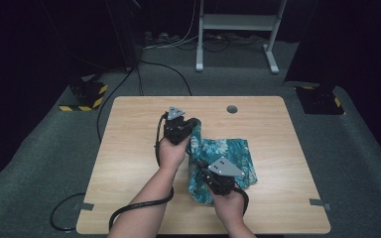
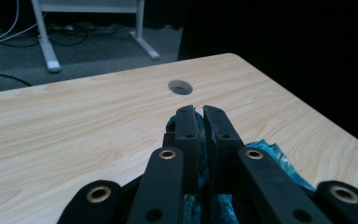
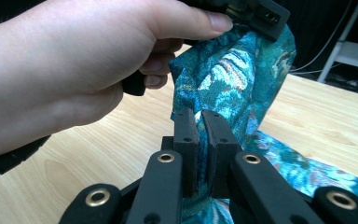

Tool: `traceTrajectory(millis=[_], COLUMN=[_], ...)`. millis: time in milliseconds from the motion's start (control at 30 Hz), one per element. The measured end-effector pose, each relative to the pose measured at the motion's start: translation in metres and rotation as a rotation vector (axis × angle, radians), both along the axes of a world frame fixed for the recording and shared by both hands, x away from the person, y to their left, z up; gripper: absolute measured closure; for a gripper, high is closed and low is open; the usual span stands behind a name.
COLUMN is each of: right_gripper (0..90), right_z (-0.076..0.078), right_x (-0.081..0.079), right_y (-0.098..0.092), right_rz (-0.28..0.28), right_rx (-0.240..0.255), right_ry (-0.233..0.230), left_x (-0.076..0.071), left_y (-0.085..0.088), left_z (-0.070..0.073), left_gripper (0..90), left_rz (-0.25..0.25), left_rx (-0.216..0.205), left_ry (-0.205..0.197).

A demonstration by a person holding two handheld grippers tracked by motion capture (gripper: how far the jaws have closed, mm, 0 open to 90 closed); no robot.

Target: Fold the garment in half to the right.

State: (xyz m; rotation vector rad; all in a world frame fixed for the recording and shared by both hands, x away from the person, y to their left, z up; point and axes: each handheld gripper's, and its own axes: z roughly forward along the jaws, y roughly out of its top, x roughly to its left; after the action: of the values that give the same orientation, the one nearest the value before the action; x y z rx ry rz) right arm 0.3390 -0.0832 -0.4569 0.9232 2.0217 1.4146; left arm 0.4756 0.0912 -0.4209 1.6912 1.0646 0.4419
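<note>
A teal flower-patterned cloth lies partly folded on the wooden table, its left edge lifted off the surface. My left gripper is shut on the far end of that edge; cloth shows pinched between its pads. My right gripper is shut on the near end of the same edge, with the fabric rising from its jaws toward the left hand. The stretch of cloth between the two grippers hangs raised above the table.
A round cable hole sits near the table's far edge. Cables trail from the grippers over the near edge. A white metal stand and yellow-black striped bases are on the carpet beyond the table.
</note>
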Motion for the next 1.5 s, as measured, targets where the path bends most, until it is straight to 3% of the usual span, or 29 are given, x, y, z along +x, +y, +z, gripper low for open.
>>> traceTrajectory(millis=[233, 533, 1033, 1500], right_gripper=[84.7, 84.8, 84.8, 84.7], right_z=[0.005, -0.001, -0.019, -0.042], right_x=[-0.002, -0.005, -0.015, -0.013], right_y=[-0.015, -0.031, -0.056, -0.075], right_rz=[-0.025, -0.060, -0.128, -0.174], right_rx=[0.023, 0.001, -0.073, -0.131], right_ry=[-0.014, -0.022, -0.022, 0.023], left_x=[-0.003, -0.001, 0.006, 0.013], left_y=[-0.011, -0.027, -0.065, -0.095], left_z=[0.009, 0.003, -0.019, -0.046], left_gripper=[84.4, 84.3, 83.2, 82.9], left_rz=[-0.006, -0.046, -0.098, -0.127], left_rx=[-0.017, -0.041, -0.041, -0.019], left_ry=[-0.050, -0.032, 0.018, 0.086])
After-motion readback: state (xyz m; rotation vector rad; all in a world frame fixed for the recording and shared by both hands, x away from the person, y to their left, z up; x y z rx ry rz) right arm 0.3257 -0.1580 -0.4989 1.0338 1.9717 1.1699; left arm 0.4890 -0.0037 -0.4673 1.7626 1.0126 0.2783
